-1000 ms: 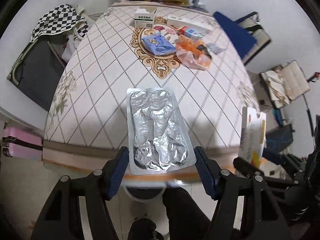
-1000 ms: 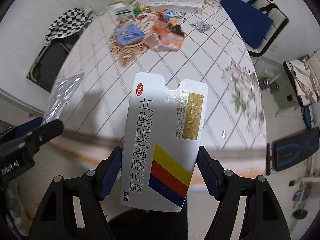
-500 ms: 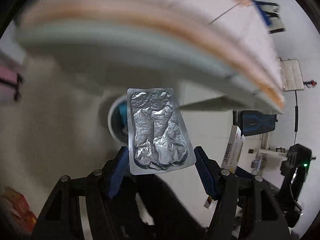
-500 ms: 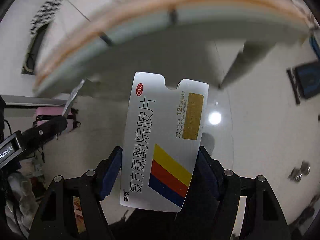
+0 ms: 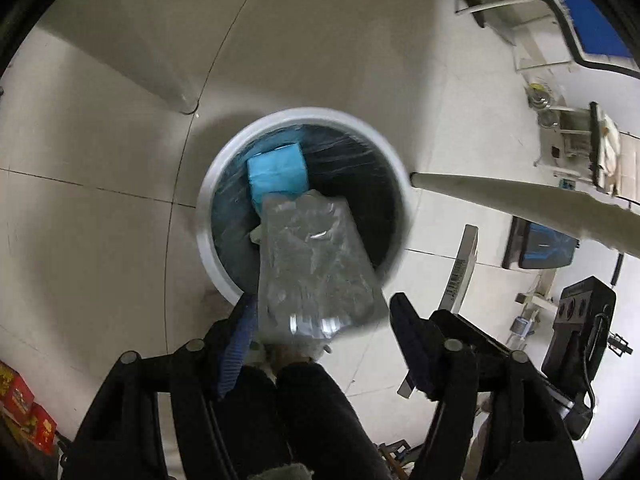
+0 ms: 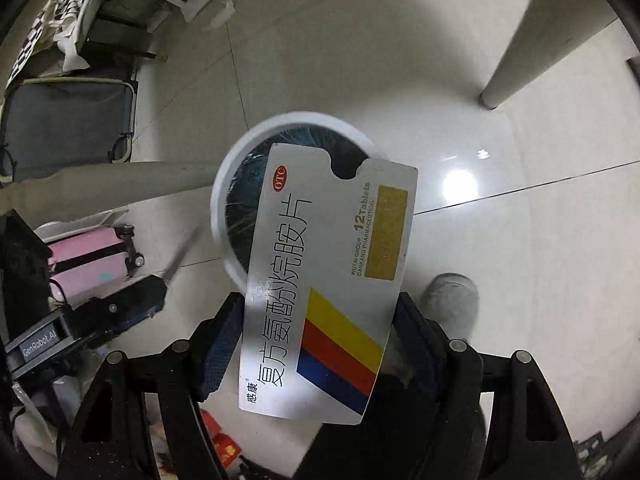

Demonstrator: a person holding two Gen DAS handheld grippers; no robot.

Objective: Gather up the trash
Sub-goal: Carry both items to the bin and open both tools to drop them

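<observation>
A white round trash bin (image 5: 208,216) with a dark liner stands on the floor and holds a blue packet (image 5: 276,174). My left gripper (image 5: 324,320) is above its near rim with its jaws spread. The silver blister pack (image 5: 316,268) is blurred between them, touching the left finger only, tilted over the bin. My right gripper (image 6: 320,328) is shut on a silver medicine box (image 6: 328,280) with yellow, red and blue stripes, held above the same bin (image 6: 240,160). The left gripper also shows in the right wrist view (image 6: 160,288).
Table legs (image 5: 520,200) (image 6: 520,52) stand beside the bin on the tiled floor. A pink suitcase (image 6: 88,260) and a grey bag (image 6: 68,120) lie to the left. A blue folding chair (image 5: 580,20) stands far right. My legs (image 5: 304,408) are below the left gripper.
Both grippers swung down from the tabletop to over the floor bin. The left jaws have spread and the blister pack has come loose. The right still grips the box.
</observation>
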